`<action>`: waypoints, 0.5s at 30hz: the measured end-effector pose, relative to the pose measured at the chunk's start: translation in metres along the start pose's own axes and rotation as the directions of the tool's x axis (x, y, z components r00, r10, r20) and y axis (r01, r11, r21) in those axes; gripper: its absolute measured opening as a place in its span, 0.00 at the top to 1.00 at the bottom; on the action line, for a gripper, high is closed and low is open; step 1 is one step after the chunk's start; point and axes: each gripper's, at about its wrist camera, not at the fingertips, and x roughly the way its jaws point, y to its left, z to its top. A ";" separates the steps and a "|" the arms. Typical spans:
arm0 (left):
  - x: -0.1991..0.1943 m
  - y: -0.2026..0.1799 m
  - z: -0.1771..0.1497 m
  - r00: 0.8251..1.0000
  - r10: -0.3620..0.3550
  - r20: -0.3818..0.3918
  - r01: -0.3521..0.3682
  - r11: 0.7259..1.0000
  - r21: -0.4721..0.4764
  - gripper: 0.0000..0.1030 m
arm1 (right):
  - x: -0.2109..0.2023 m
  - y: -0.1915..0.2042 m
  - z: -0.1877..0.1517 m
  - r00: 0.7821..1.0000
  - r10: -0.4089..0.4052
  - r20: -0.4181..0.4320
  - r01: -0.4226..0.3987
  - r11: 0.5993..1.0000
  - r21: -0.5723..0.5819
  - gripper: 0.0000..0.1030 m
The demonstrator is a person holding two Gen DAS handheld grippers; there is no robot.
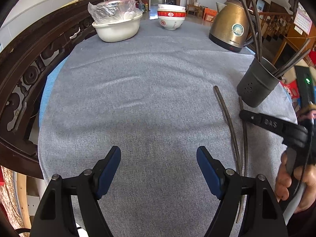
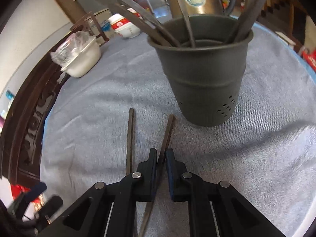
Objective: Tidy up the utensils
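Right gripper (image 2: 161,155) down on the grey cloth, pads nearly closed around the nearer dark slender chopstick (image 2: 166,133). Looks clenched on it, though whether the pads actually bite cannot be told for sure from here. Long axis of that stick running straight through the jaws, forward and slightly right, far tip ending just short of the base of the dark grey perforated metal utensil cup (image 2: 201,69). Second dark chopstick (image 2: 130,140) lying just left of the jaws, roughly parallel, untouched on the grey tablecloth (image 2: 266,138).

Cup dead ahead of the right jaws and a little right, upright, close. Inside it: several more dark chopsticks (image 2: 187,25) leaning out against the rim, fanned left and right. Likely next call: lift, tip the stick upright, drop it in through the open mouth, minding the sticks already crowding the rim.

Left gripper (image 1: 159,164) spread wide, released, nothing between the pads, only bare cloth ahead. Both loose sticks well off to the right of those jaws, so the right hand clearly the nearer one.

Farther out: brass-coloured electric kettle (image 1: 229,27) beyond the cup, stacked red-and-white porcelain bowls (image 1: 171,17) ahead, white basin holding a plastic-wrapped steel bowl (image 1: 116,29) far left.
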 end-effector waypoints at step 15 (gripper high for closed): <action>-0.003 -0.012 0.020 0.999 -0.047 -0.021 0.047 0.998 0.029 0.23 | -0.007 0.003 0.008 0.998 0.014 0.058 -0.011 0.999 -0.047 0.93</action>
